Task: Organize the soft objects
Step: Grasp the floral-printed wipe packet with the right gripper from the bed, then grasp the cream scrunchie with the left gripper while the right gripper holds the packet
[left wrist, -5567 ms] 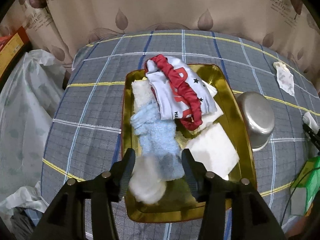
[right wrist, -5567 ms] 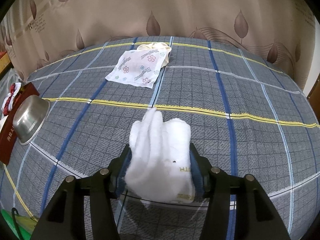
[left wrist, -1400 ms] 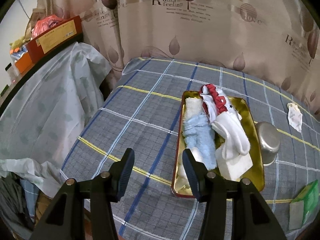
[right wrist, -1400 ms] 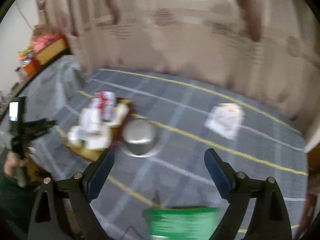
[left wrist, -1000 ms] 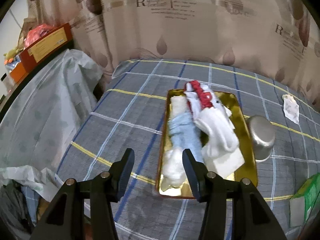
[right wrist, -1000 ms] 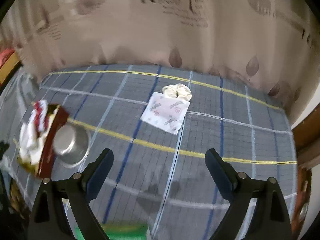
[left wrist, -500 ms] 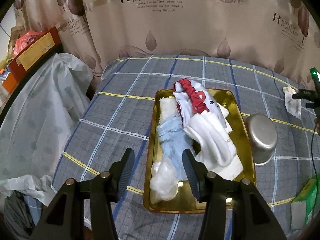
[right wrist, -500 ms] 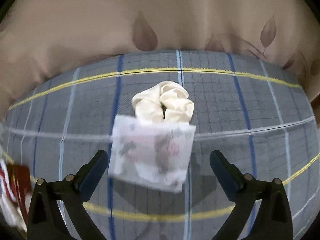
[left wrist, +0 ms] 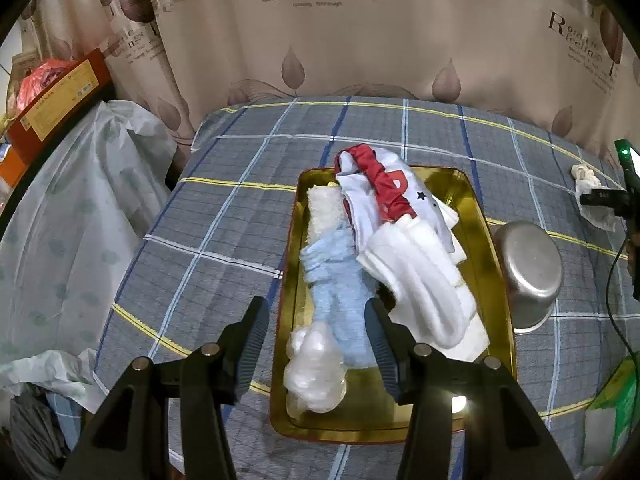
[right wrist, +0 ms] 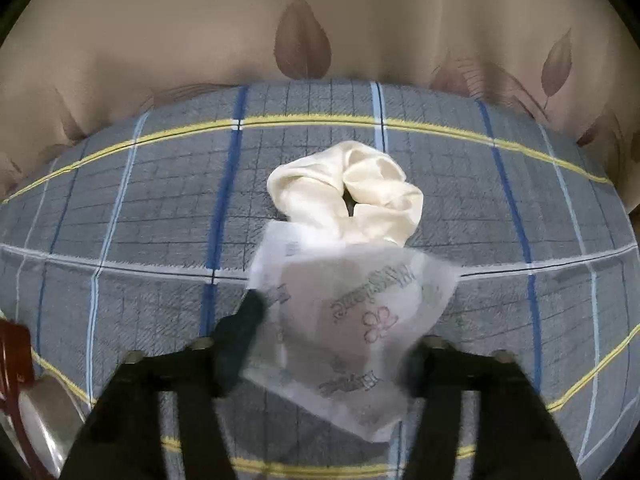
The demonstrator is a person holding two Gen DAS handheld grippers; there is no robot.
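Note:
A gold tray (left wrist: 472,200) on the plaid bed holds a red-and-white garment (left wrist: 384,188), a light blue cloth (left wrist: 340,276), white socks (left wrist: 420,280), a cream towel (left wrist: 324,208) and a crumpled clear wrap (left wrist: 316,376). My left gripper (left wrist: 316,340) hovers open and empty above the tray's near end. My right gripper (right wrist: 332,344) is open around a white tissue packet with a flower print (right wrist: 356,320). A cream scrunchie (right wrist: 352,192) lies just beyond the packet, partly under it. Both also show far right in the left wrist view (left wrist: 588,188).
An upturned steel bowl (left wrist: 528,272) sits right of the tray; its edge shows in the right wrist view (right wrist: 36,416). A green package (left wrist: 612,404) lies at the right edge. Plastic-covered clutter (left wrist: 68,220) and a curtain (left wrist: 360,32) border the bed.
My right gripper dropped the white socks into the tray, swung right and came down around the tissue packet. My left gripper let go of the clear wrap and pulled back.

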